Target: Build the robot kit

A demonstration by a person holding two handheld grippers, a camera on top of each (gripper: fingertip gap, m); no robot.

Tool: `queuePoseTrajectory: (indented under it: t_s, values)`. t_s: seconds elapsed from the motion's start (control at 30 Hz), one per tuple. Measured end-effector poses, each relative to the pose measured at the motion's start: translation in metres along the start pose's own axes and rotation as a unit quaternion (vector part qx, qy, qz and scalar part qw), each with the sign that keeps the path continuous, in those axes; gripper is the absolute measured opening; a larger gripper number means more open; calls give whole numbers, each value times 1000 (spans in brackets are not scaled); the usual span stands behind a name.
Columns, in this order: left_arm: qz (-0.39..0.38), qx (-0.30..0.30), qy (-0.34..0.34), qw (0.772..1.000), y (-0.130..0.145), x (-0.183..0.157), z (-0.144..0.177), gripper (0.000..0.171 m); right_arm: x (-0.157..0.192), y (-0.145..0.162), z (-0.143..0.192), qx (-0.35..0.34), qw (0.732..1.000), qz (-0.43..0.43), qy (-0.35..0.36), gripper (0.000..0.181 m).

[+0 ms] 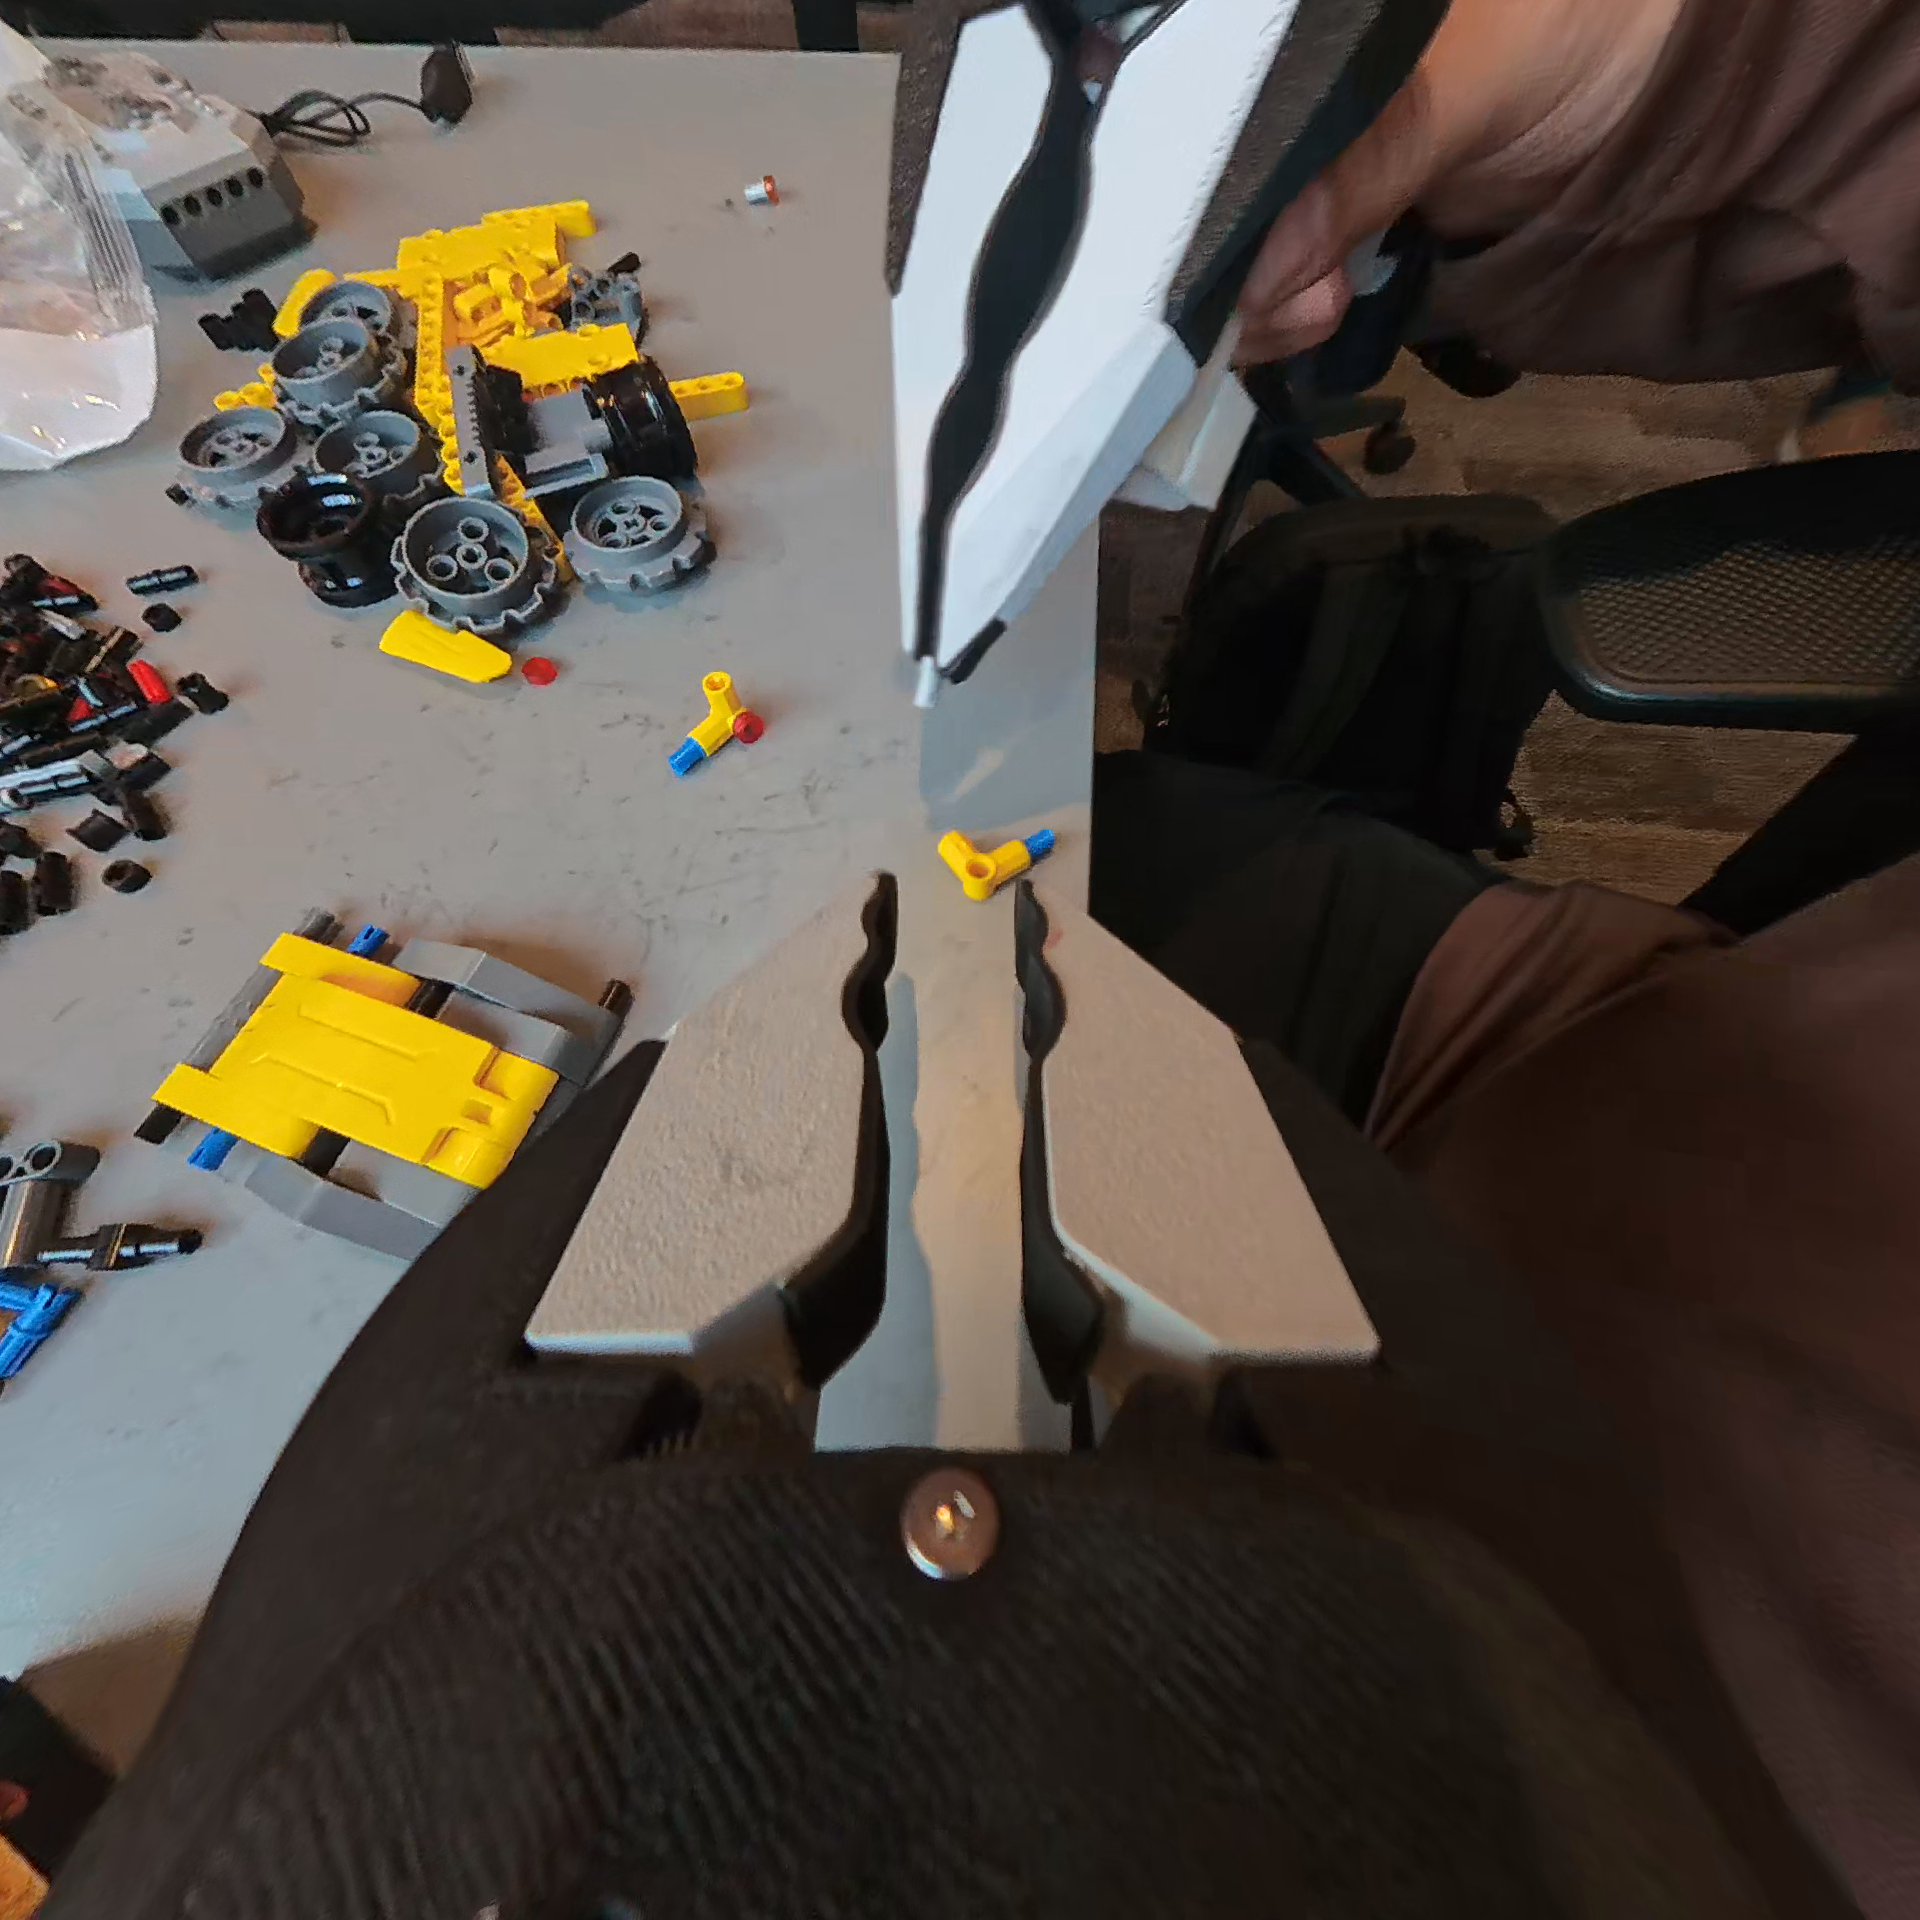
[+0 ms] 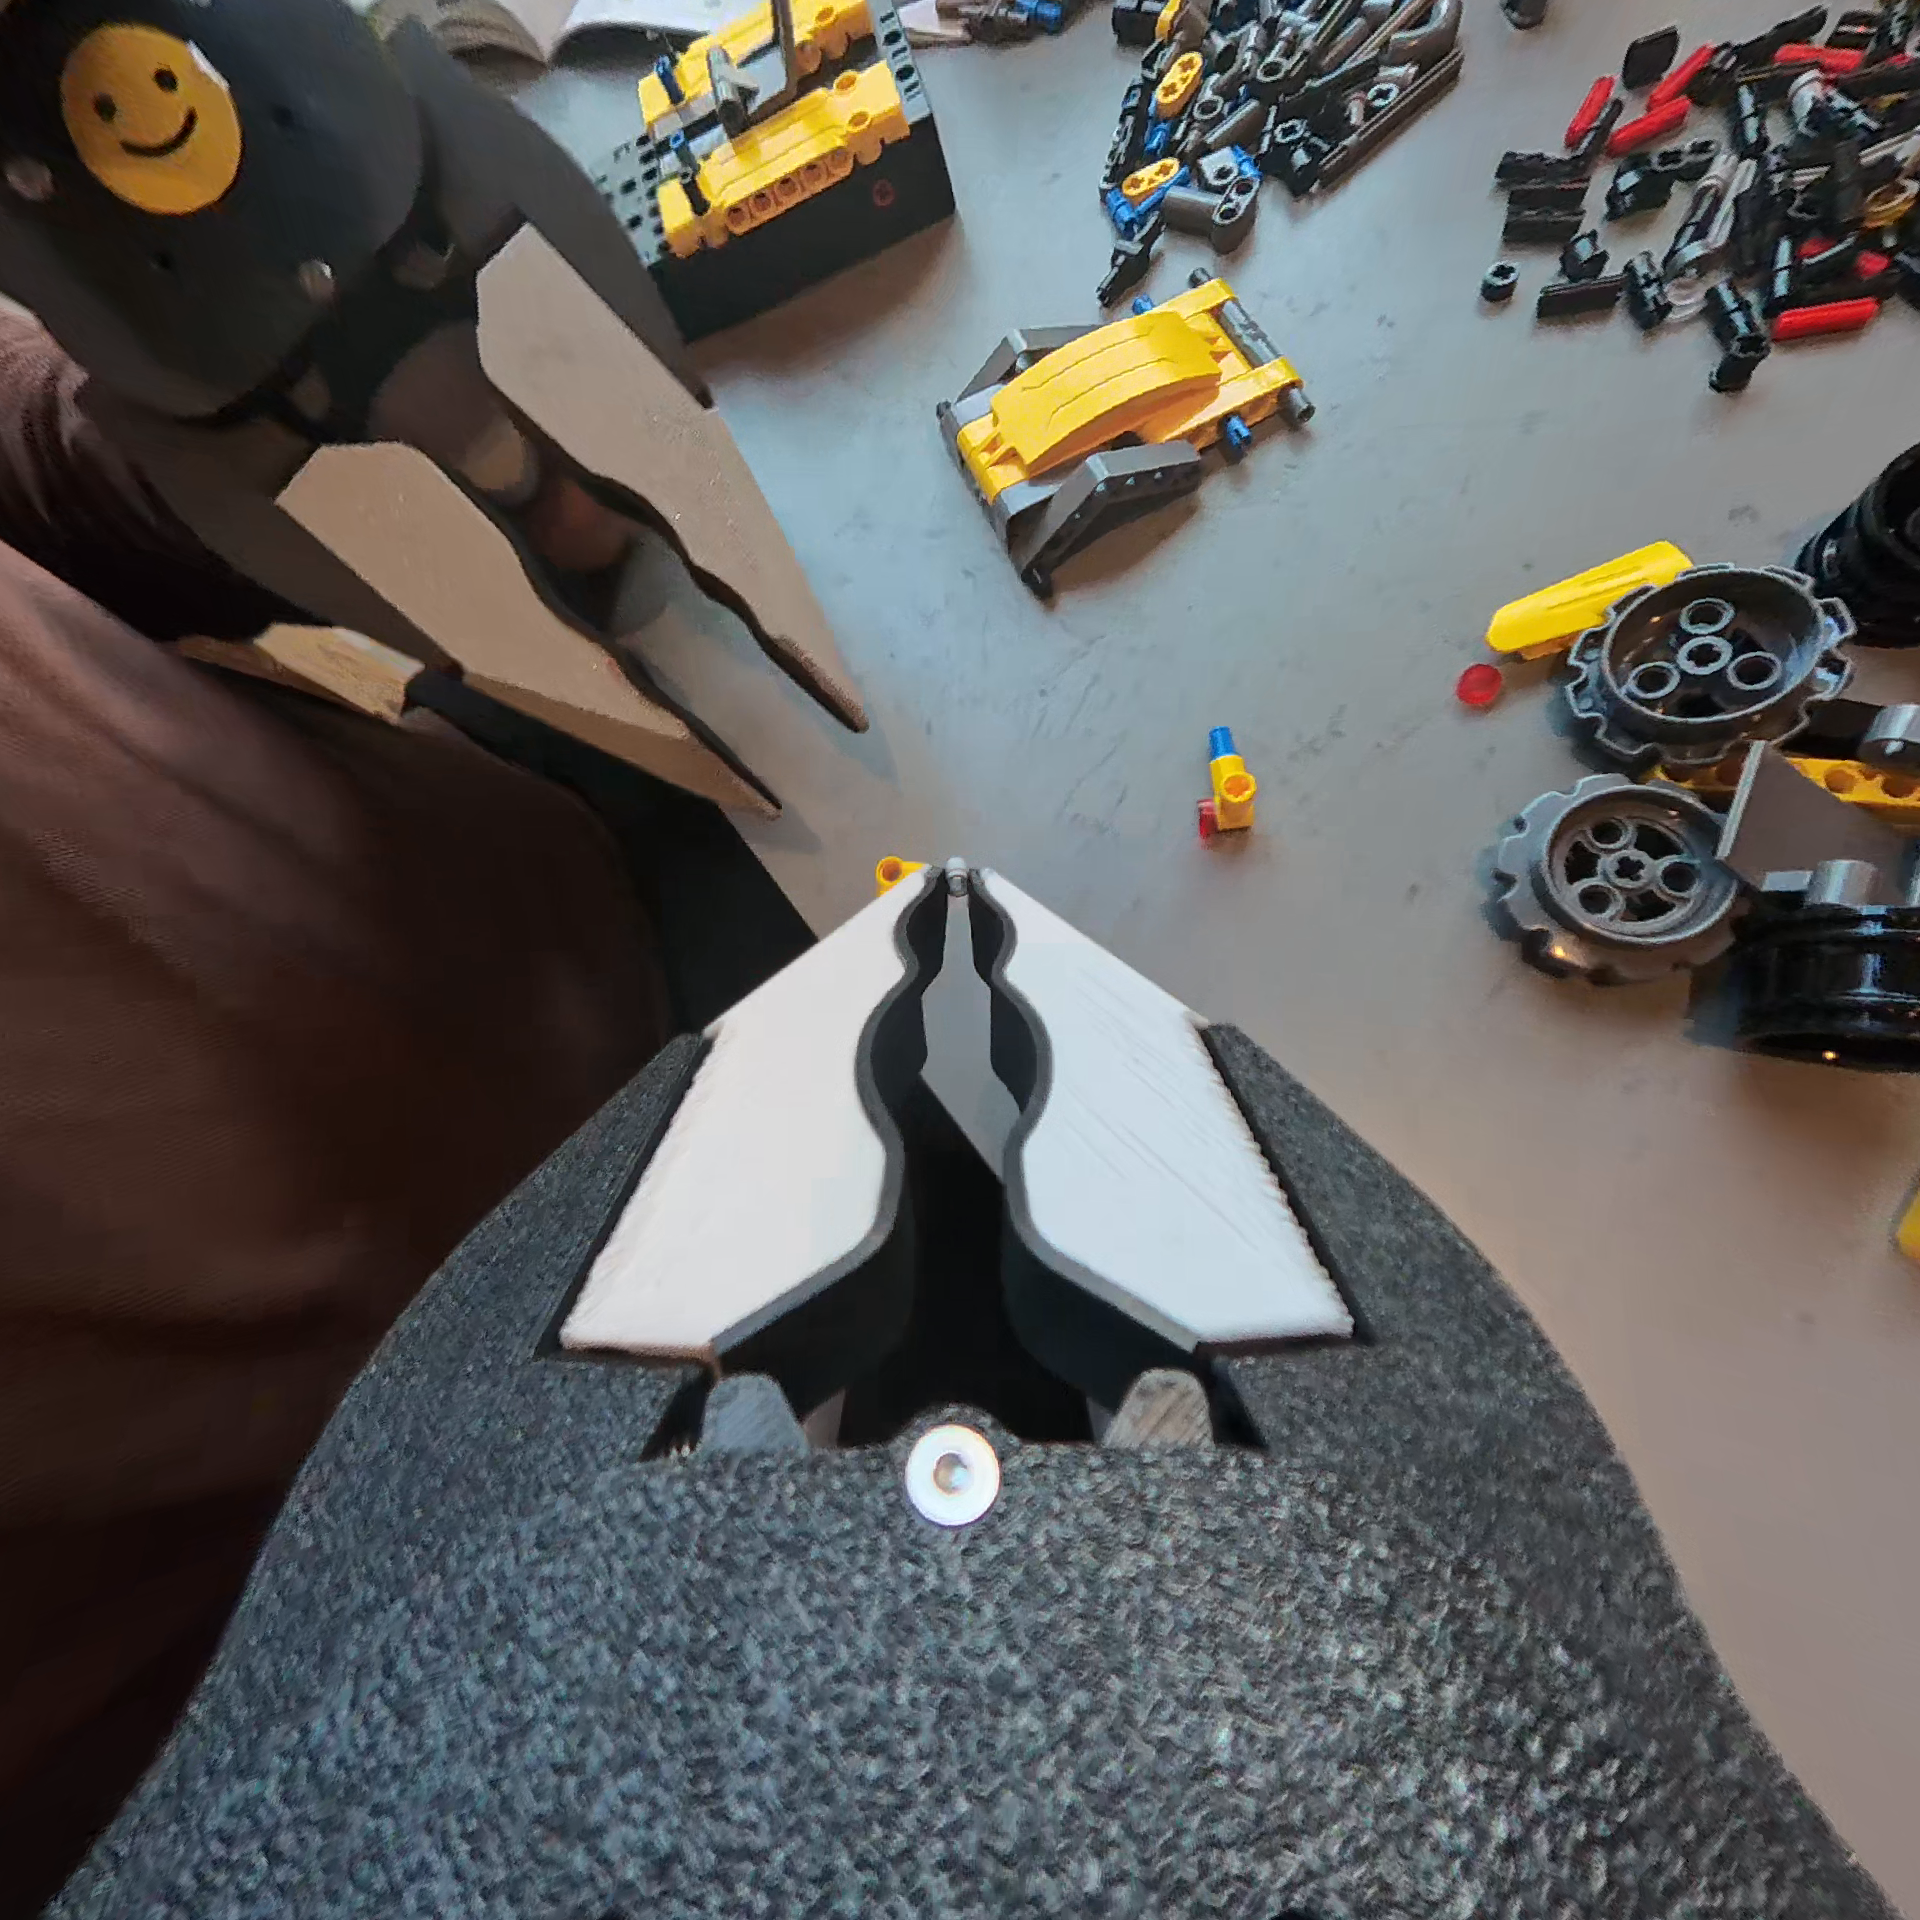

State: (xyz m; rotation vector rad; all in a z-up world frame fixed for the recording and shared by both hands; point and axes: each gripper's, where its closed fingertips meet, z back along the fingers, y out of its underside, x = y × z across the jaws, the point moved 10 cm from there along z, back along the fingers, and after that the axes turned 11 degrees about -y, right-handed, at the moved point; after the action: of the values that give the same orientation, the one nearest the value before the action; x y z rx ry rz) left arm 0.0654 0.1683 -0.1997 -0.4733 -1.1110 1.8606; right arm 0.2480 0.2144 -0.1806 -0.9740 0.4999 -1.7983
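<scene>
Left gripper (image 1: pixel 954 894): white fingers with black wavy pads, parted to a narrow gap, nothing between them. Tips hover low over the grey tabletop (image 1: pixel 499 810), near its right edge. Closest item: a small yellow elbow connector with a blue pin (image 1: pixel 987 858), lying on the table just ahead of the tips and slightly right, not touched.

Right gripper (image 2: pixel 957 881): fingers drawn together at the tips, pinching a small light-grey pin (image 2: pixel 956 871). In the left wrist view the same pin (image 1: pixel 925 681) sticks out below the closed tips, held above the table, apart from the surface. In the right wrist view the yellow elbow connector peeks out just left of the tips.

Around them:
- A second yellow elbow connector with blue and red pins (image 1: pixel 717 724) lies loose on open table, between the two grippers and the wheel pile.
- Pile of grey toothed wheels, black rims and yellow beams (image 1: pixel 457 416) farther back.
- Small red round stud (image 1: pixel 538 670) beside a yellow curved panel (image 1: pixel 442 646), at the pile's near edge.
- Yellow-and-grey panel assembly with blue pins (image 1: pixel 364 1081), left of the left gripper.
- Scatter of small black and red connectors (image 1: pixel 73 717) at the left edge.
- Brown sleeve (image 1: pixel 1610 1195) and black mesh chair (image 1: pixel 1745 592) crowd the right side, off the table.
</scene>
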Motion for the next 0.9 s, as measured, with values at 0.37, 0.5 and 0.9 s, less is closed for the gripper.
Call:
queuePoseTrajectory:
  t_s: [0.37, 0.5, 0.9]
  values:
    - [-13, 64, 8, 998, 3, -2, -12, 19, -3, 17, 5, -6, 1000, 15, -16, 3]
    - [-11, 71, 5, 997, 4, -2, -14, 18, -9, 24, 1, -20, 999, 9, -26, 3]
    - [-56, 48, -31, 997, -40, 28, -28, 17, -8, 36, 25, -61, 998, 14, -25, 3]
